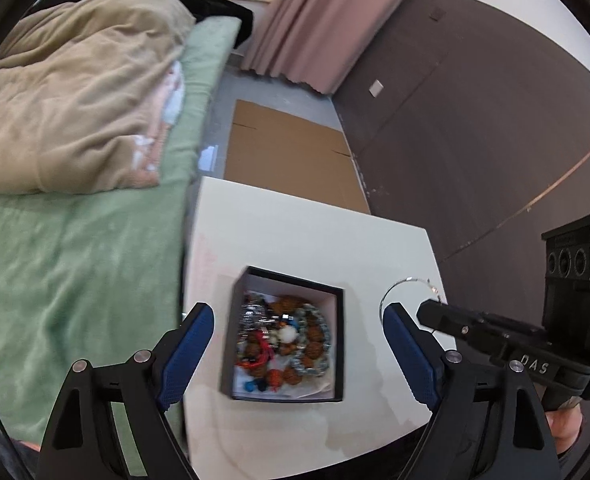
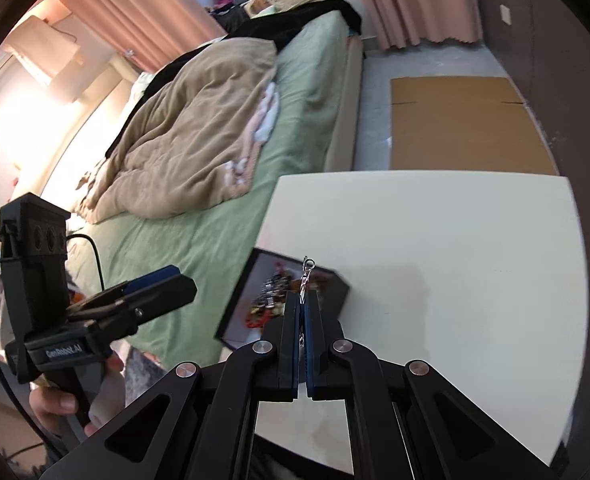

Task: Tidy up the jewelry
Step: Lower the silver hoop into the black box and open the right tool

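Right gripper point(image 2: 303, 300): pressed together, pinching a thin silver chain point(image 2: 305, 270) by its clasp end, held over the table point(image 2: 475, 248).
Left gripper point(image 1: 297, 320): spread wide, nothing between the pads, hovering above the box point(image 1: 337, 344).
Box: open, black-walled, on the white table beside the bed point(image 1: 75, 280); beads and bracelets heaped inside.
Step done well: likely best to lift the chain slowly, clear of the heap, so it does not snag.
Hard to make out: the chain's full length; individual pieces in the box blur together.

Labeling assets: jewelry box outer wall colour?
Black, with a pale lining; jewelry box shows best in the left wrist view.
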`<move>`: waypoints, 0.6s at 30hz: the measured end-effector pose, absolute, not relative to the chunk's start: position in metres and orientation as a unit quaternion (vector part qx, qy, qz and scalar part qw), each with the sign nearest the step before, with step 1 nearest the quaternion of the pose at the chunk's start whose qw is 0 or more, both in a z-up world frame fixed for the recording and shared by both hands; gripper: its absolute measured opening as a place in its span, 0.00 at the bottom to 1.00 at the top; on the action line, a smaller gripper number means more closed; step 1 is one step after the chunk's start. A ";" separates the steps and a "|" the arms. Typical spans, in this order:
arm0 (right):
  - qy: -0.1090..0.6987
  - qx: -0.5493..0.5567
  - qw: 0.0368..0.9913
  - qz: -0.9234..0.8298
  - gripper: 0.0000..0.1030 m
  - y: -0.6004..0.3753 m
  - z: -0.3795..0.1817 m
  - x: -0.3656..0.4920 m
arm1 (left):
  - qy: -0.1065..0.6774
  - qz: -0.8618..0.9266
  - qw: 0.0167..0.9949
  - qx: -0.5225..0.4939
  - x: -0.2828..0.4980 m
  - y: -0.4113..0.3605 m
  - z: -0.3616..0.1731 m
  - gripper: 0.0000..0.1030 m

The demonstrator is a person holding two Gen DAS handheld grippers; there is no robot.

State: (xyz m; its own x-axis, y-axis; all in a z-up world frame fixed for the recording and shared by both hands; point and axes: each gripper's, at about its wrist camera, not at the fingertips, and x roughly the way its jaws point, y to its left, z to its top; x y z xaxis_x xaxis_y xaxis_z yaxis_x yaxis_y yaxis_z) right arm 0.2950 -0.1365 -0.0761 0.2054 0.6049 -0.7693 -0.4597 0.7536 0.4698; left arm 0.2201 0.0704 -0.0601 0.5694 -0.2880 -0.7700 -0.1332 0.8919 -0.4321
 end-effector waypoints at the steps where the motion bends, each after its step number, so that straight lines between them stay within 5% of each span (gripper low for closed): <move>1: 0.530 0.068 0.770 0.349 0.03 -0.130 -0.077 0.294 | 0.461 -0.042 0.856 -0.231 0.219 0.074 -0.060 0.84; 9: 0.547 0.065 0.744 0.378 0.04 -0.094 -0.089 0.288 | 0.457 -0.020 0.853 -0.253 0.201 0.104 -0.061 0.84; 11: 0.586 0.053 0.724 0.361 0.26 -0.087 -0.109 0.292 | 0.455 -0.021 0.853 -0.255 0.198 0.106 -0.060 0.84; 12: 0.597 0.054 0.721 0.349 0.47 -0.088 -0.115 0.293 | 0.454 -0.022 0.854 -0.254 0.196 0.106 -0.059 0.84; 18: 0.588 0.075 0.734 0.332 0.54 -0.110 -0.113 0.287 | 0.451 -0.029 0.858 -0.246 0.187 0.100 -0.057 0.84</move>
